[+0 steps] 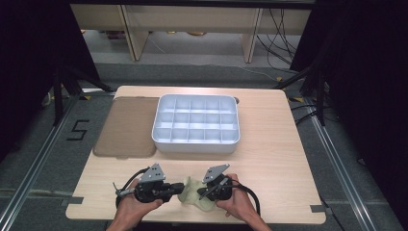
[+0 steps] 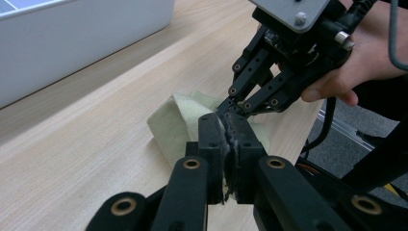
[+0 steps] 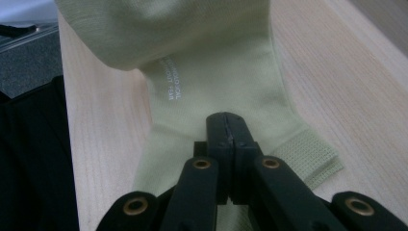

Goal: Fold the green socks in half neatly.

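The wooden table point(image 1: 269, 159) carries a brown mat point(image 1: 126, 127) at 10 o'clock and, just beside it at 12 o'clock, a white compartment tray point(image 1: 196, 124). At 6 o'clock, near the front edge, lies the pale green sock point(image 1: 192, 195), partly lifted and folded. The left gripper point(image 1: 179, 188) has its jaws closed on the sock's fabric. The right gripper point(image 1: 201, 193) also has its jaws pressed together on the sock, near the ribbed cuff point(image 3: 308, 154).

Crumpled pale-green sock point(image 1: 192, 195) near table edge
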Motion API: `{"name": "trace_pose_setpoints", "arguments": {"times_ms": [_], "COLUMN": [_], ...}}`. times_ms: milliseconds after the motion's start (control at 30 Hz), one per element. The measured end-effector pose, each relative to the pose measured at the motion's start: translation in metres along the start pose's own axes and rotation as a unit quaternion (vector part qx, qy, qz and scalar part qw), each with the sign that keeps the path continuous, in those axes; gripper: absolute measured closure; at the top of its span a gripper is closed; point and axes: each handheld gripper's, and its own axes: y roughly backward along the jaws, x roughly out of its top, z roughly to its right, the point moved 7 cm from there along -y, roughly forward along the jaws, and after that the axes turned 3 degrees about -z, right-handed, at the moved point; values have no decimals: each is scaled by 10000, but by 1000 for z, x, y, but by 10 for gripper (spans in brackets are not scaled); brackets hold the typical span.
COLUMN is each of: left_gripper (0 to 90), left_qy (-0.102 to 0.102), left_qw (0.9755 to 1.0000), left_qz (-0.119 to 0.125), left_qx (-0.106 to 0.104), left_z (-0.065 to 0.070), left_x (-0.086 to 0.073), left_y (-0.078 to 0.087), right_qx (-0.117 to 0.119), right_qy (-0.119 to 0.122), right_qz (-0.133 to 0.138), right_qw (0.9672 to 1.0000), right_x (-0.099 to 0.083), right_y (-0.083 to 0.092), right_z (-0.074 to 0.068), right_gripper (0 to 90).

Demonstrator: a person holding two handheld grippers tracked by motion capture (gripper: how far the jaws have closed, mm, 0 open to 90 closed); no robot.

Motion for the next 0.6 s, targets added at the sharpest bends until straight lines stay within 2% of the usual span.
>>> {"name": "trace_pose_setpoints", "arguments": {"times_ms": [100, 167, 200, 233, 300, 433, 467, 500, 533, 567, 600], "left_gripper": [854, 854, 854, 853, 853, 852, 852, 852, 851, 851, 851], "left_qy": [45, 54, 68, 128, 77, 116, 83, 88, 113, 113, 199], "left_qw": [10000, 10000, 10000, 9999, 9999, 9999, 9999, 9999, 9999, 9999, 9997], "left_qz": [35, 22, 40, 64, 36, 36, 48, 38, 33, 33, 65], "left_qx": [-21, -44, -31, -30, -74, -50, -112, -118, -115, -115, -129], "left_z": [-1, -1, -1, 0, 1, 2, 2, 3, 3, 3, 4], "left_x": [0, 0, 1, 2, 2, 1, 2, 2, 3, 3, 6], "left_y": [0, 2, 2, 2, 2, 1, -1, -2, -2, -2, -5], "right_qx": [-33, -69, -245, -307, -457, -497, -546, -554, -486, -473, -475], "right_qy": [-2, -39, -48, -82, -242, -334, -264, -334, -171, -144, -327], "right_qz": [41, 187, 243, 273, 248, 193, 39, 123, 131, 128, 127], "right_qw": [10000, 9998, 9994, 9991, 9984, 9980, 9981, 9978, 9986, 9987, 9983], "right_x": [0, 2, 1, 1, -4, -8, -8, -6, -4, -2, -1], "right_y": [3, 11, 22, 25, 30, 23, 18, 15, 13, 12, 10], "right_z": [1, 4, 10, 12, 19, 23, 27, 27, 28, 28, 26], "right_gripper": [900, 900, 900, 900, 900, 900, 900, 900, 900, 900, 900]}}
